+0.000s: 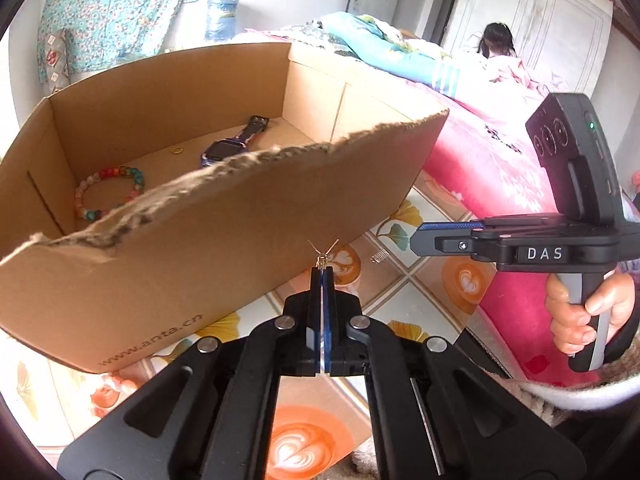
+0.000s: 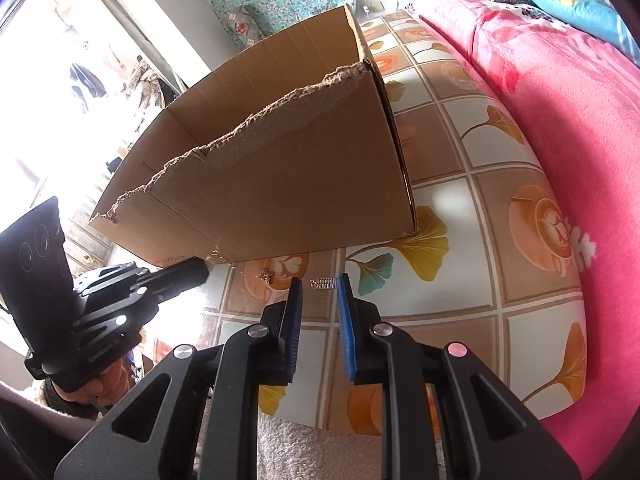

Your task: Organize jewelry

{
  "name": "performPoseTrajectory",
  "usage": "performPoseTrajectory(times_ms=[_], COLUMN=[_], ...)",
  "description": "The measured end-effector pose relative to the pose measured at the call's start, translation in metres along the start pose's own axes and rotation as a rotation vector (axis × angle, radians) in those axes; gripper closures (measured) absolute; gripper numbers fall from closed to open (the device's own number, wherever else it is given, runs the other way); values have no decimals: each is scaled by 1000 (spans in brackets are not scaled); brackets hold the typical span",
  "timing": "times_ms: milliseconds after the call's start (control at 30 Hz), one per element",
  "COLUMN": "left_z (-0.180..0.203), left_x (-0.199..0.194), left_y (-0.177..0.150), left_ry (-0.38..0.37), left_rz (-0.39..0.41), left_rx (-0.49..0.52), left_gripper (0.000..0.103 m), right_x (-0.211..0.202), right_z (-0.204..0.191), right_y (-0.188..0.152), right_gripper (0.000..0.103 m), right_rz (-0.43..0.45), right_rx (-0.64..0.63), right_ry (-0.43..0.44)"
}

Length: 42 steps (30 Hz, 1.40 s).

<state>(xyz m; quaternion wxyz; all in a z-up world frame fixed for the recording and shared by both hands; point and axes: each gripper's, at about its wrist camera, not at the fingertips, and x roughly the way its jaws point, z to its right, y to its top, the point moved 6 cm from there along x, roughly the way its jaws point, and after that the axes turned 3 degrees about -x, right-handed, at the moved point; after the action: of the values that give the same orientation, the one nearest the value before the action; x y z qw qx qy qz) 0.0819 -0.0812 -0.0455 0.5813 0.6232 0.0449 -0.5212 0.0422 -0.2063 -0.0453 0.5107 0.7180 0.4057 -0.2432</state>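
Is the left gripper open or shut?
Shut: the left gripper has its blue pads pressed together on a small gold earring.

cardboard box [image 1: 248, 216] wall blocks ahead — top open

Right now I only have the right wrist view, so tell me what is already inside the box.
Observer: A beaded bracelet lies on the floor of the cardboard box.
Operator: List anything else in there.
Observer: A purple watch lies further back, apart from the bracelet.
Operator: Confirm what the left gripper has.
Observer: The left gripper has its fingers shut on a small gold piece, just outside the box's torn near wall.
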Motion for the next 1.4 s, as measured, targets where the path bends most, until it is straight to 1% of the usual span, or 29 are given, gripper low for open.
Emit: performPoseTrajectory(times_ms=[33, 67, 200, 300, 400, 533, 600, 667, 700, 733, 1000, 1200, 1300, 1400], left_z=[-5, -9, -25, -31, -33, -37, -38, -40, -41, -41, -42, -39, -33, -25], left_x=[-5, -10, -25, -31, -35, -36, -35, -35, -35, -35, -38, -44, -54, -74], left_y=[0, 0, -5, -4, -5, -6, -6, -7, -7, -7, -9, -10, -9, -3], left_ry=[11, 20, 52, 59, 56, 51, 49, 45, 44, 44, 46, 45, 19, -45], left_rz=[10, 19, 41, 53, 60, 58, 59, 60, 60, 60, 66, 75, 93, 136], left_rx=[-14, -29, -87, -115, -123, -126, -129, -135, -137, -137, -141, -129, -108, -94], left_gripper=[103, 103, 103, 103, 103, 103, 103, 103, 103, 103, 103, 103, 103, 103], right_x=[0, 1, 6, 13, 21, 29, 32, 34, 34, 34, 34, 25, 11, -11], right_z=[-1, -2, -8, -14, -20, -26, -27, -31, -32, -34, -33, -32, -38, -50], right_y=[0, 0, 2, 3, 2, -2, -2, -2, -3, -3, 2, 4, 6, 12], right_gripper=[73, 72, 72, 72, 72, 72, 73, 78, 83, 88, 88, 88, 88, 88], right_rz=[-1, 0, 4, -3, -17, -38, -38, -38, -37, -42, -56, -40, -19, 14], right_rx=[-11, -23, -75, -118, -143, -195, -216, -250, -264, -262, -248, -239, -240, -255], right_ry=[-13, -24, -72, -113, -137, -195, -219, -254, -268, -254, -232, -214, -177, -136])
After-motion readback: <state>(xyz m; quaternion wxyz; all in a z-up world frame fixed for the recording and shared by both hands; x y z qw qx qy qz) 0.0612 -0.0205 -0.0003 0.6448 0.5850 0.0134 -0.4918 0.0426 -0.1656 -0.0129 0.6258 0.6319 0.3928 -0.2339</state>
